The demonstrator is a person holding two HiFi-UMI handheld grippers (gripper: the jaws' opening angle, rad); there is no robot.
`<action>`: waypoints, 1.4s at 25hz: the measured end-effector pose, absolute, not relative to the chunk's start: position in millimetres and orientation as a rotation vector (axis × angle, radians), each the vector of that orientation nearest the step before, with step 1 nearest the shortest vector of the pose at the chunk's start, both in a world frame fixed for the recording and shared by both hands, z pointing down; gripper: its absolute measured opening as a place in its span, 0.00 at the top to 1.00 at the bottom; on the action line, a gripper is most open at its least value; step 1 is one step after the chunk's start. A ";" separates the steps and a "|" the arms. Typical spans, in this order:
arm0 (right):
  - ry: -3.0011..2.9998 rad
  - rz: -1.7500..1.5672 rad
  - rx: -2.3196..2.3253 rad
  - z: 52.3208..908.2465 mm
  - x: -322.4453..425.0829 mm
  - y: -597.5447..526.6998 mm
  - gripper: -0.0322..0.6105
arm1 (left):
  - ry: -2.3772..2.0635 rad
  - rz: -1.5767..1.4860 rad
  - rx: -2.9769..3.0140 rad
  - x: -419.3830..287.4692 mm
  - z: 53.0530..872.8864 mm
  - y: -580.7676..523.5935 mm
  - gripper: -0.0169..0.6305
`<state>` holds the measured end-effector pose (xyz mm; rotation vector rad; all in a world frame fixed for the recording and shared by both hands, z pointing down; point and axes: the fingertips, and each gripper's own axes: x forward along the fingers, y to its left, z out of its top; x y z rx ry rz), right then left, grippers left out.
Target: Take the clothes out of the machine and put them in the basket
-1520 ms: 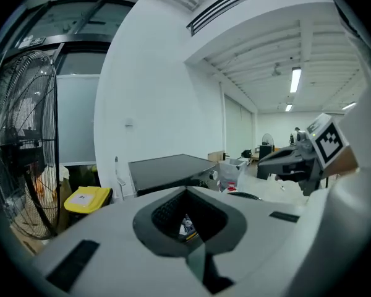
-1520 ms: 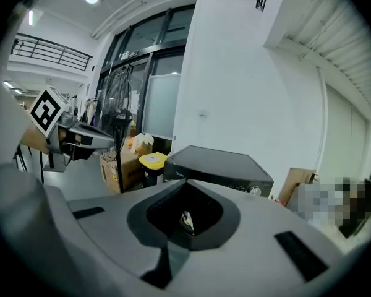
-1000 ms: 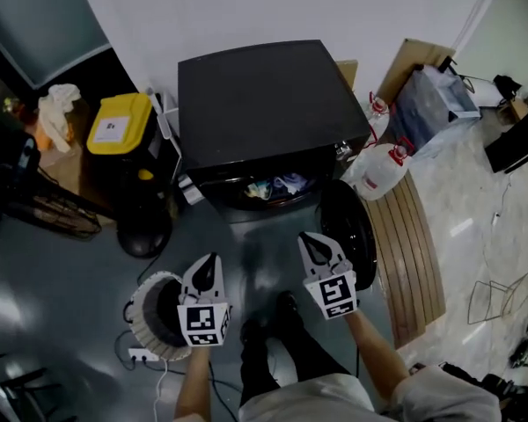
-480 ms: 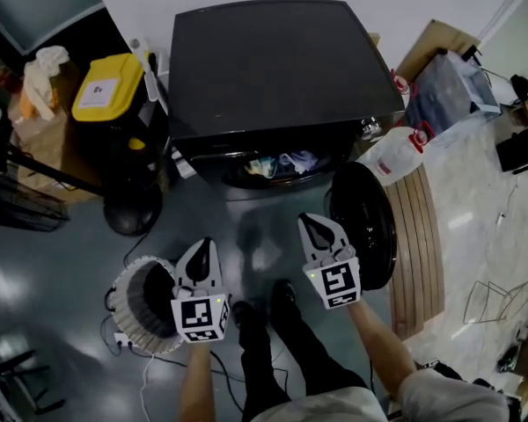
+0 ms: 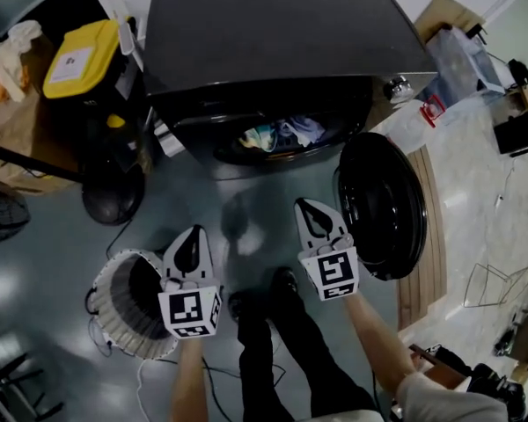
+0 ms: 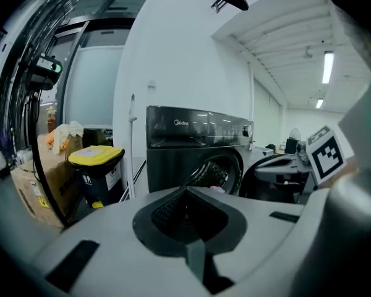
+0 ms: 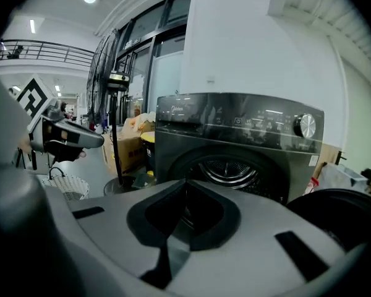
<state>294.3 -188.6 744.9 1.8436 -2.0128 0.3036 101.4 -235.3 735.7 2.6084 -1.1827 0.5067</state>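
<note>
Left hand-held gripper (image 5: pixel 192 236): jaws pressed together, with nothing between them. Its own view shows the two dark pads (image 6: pixel 173 210) meeting at a closed tip.

Right hand-held gripper (image 5: pixel 305 209): jaws pressed together, with nothing held. The closed tip shows in its own view (image 7: pixel 185 187).

Both hand-held grippers are held side by side above the grey floor (image 5: pixel 44 262), apart from each other. Each points toward the machine (image 5: pixel 282 33).

Clothes (image 5: pixel 283 134): a light-coloured bundle lying inside the drum opening. It is ahead of both hand-held grippers and well apart from their tips. No garment touches either tip.

Door (image 5: pixel 383 205): round, black and swung open. It stands just to the right of the right hand-held gripper and ahead of it.

Basket (image 5: pixel 106 316): white, round and standing on the floor. It lies at the left side of the left hand-held gripper. In the head view that gripper overlaps the basket's right rim. The right gripper view shows the basket (image 7: pixel 65 185) low at the left.

Yellow-lidded bin (image 5: pixel 77 58): far ahead and to the left of the left hand-held gripper, beside the machine.
</note>
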 end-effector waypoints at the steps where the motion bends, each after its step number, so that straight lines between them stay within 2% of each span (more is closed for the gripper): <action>1: -2.007 0.308 1.842 757.4 292.1 -188.6 0.91 | -1.178 0.504 2.601 99.9 745.8 -236.2 0.95; 13: -1.956 0.384 1.859 891.4 291.0 -207.6 0.91 | -1.135 0.427 2.557 109.8 846.3 -244.8 0.95; 28: -1.973 0.353 1.873 990.0 312.2 -267.6 0.91 | -1.175 0.366 2.570 118.9 926.5 -276.4 0.95; 29: -1.983 0.358 1.865 996.0 312.9 -274.3 0.87 | -1.174 0.366 2.568 119.5 930.6 -277.3 0.95; 32: -2.019 0.367 1.825 1013.8 314.0 -299.8 0.59 | -1.169 0.362 2.559 121.3 941.0 -280.1 0.95; 35: -2.028 0.390 1.835 1029.6 320.5 -328.1 0.45 | -1.171 0.356 2.552 122.1 947.7 -281.5 0.95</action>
